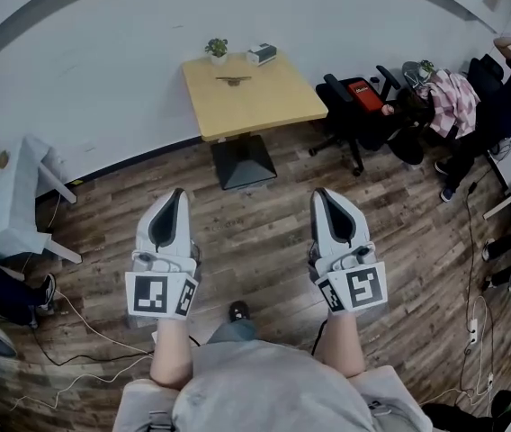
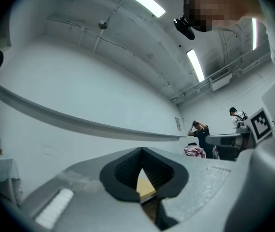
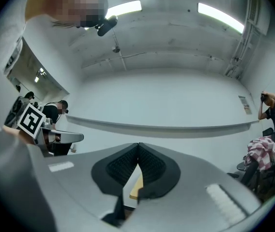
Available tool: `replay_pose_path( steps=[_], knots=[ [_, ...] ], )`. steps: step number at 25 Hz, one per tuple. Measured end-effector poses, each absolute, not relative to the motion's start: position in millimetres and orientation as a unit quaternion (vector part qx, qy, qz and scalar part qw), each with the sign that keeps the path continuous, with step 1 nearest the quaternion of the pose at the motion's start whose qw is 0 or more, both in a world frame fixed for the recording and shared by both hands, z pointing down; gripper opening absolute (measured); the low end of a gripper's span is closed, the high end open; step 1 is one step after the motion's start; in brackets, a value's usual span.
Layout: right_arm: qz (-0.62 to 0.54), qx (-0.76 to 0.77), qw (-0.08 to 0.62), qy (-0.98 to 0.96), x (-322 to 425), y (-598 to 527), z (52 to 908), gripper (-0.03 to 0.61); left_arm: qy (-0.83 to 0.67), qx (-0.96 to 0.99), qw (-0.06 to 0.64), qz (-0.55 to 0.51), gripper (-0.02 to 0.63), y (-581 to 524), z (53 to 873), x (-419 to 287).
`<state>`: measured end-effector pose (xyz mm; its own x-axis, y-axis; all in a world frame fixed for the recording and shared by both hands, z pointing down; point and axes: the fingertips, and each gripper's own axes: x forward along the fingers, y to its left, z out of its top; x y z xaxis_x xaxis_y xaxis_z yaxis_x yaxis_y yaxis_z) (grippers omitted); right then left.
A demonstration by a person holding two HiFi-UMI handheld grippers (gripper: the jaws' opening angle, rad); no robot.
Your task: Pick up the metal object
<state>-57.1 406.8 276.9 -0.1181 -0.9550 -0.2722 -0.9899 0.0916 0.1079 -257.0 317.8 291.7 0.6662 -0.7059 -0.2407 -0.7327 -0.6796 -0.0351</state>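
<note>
In the head view we hold two grey, smooth-shelled grippers out over a wood-plank floor [image 1: 264, 232], the left gripper [image 1: 176, 196] and the right gripper [image 1: 322, 194] well apart, each carrying one cube with square markers. Ahead stands one desk [image 1: 273, 102] with a pale wooden square top on a black pedestal. On it lies the one metal object [image 1: 233, 80], thin, dark and flat. Its long axis runs side to side across the picture, along the wall, and we cannot tell which end leads. Behind it sit one small potted plant [image 1: 217, 49] and one pale box [image 1: 261, 54].

In the left gripper view, the left gripper's [image 2: 141, 151] ribbed black jaws are pressed together at the tips, pinching nothing. A sliver of the desk top [image 2: 145, 188] shows below them.

In the right gripper view, the right gripper's [image 3: 138, 146] jaws likewise meet, empty, with the desk edge [image 3: 136, 190] beneath.
</note>
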Motion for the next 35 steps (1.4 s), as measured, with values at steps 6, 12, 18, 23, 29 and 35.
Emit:
replay_pose_path(
  steps=[6,12,18,23,29,35],
  knots=[
    [0.107,-0.679,0.101,0.719,-36.6,359.6,277.6,0.002,0.387,-0.912,0.072,0.111,0.004,272.4,284.9,-244.0],
    [0.092,-0.688,0.112,0.711,-32.7,321.3,281.1,0.002,0.382,-0.914,0.075,0.114,0.003,233.4,284.4,-245.1],
    [0.092,-0.677,0.096,0.724,-32.5,296.4,285.4,0.0,0.379,-0.917,0.06,0.114,0.004,202.9,294.9,-237.6],
    [0.109,-0.697,0.066,0.705,-22.8,271.8,292.5,0.002,0.377,-0.918,0.053,0.112,0.003,182.0,303.5,-227.9],
    [0.106,-0.707,0.072,0.696,6.2,221.8,286.1,0.0,0.393,-0.91,0.062,0.119,0.004,137.5,296.1,-216.6],
    [0.11,-0.682,0.095,0.716,31.4,170.7,265.0,0.0,0.413,-0.899,0.073,0.131,0.004,91.4,277.4,-195.8]
  ],
)
